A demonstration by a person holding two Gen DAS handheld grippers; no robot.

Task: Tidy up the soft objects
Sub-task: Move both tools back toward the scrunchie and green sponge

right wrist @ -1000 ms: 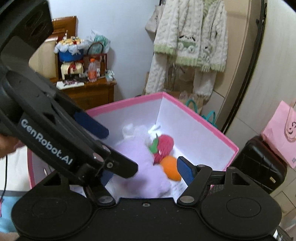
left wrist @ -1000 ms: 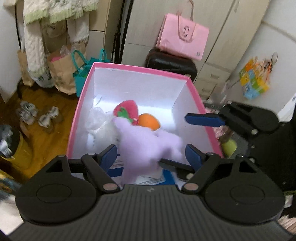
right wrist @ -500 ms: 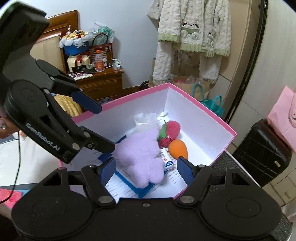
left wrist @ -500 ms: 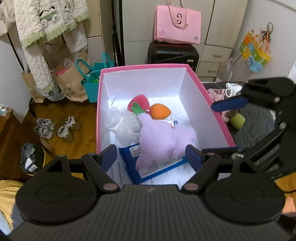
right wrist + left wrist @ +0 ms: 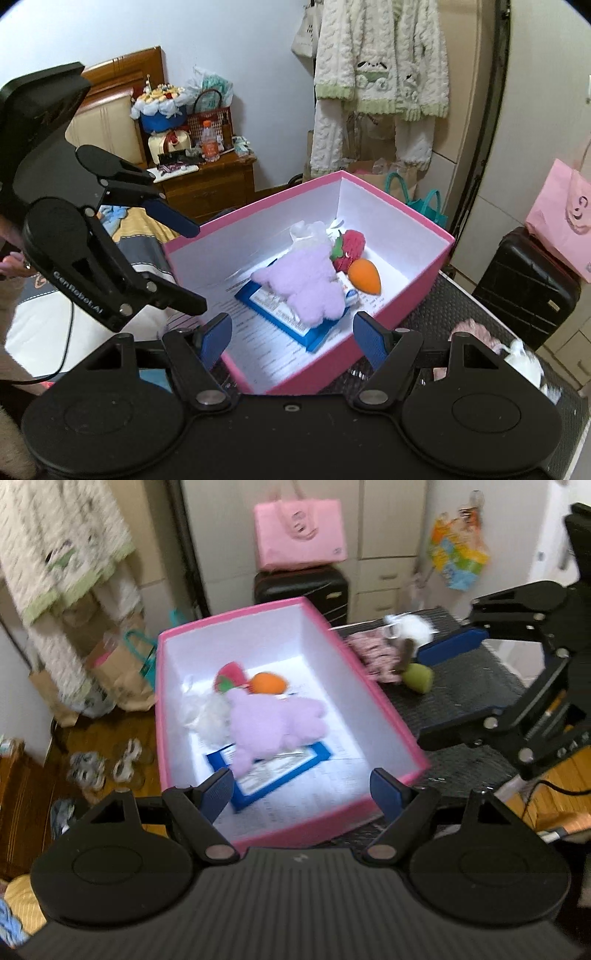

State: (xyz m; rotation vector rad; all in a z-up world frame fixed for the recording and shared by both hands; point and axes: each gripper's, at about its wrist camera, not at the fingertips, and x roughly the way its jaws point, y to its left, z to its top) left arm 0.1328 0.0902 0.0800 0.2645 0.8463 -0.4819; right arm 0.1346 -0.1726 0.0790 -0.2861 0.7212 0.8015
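Left gripper (image 5: 303,788) and right gripper (image 5: 291,341) both spread and empty above the pink box's (image 5: 399,317) near rim; purple plush (image 5: 303,284) lies mid-box beside strawberry (image 5: 351,247) and carrot (image 5: 364,275), apparently just dropped. Against the earlier frames, both grippers have pulled up and back. Green toy (image 5: 419,675) waits on the black table (image 5: 465,686), right of the box.

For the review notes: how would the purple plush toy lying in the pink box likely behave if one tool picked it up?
The purple plush toy looks fluffy and limp, draped over a blue-edged packet, so it would probably sag and compress between the pads. It appears light for its size. Its fuzzy surface should resist slipping, and it seems unlikely to roll or break.
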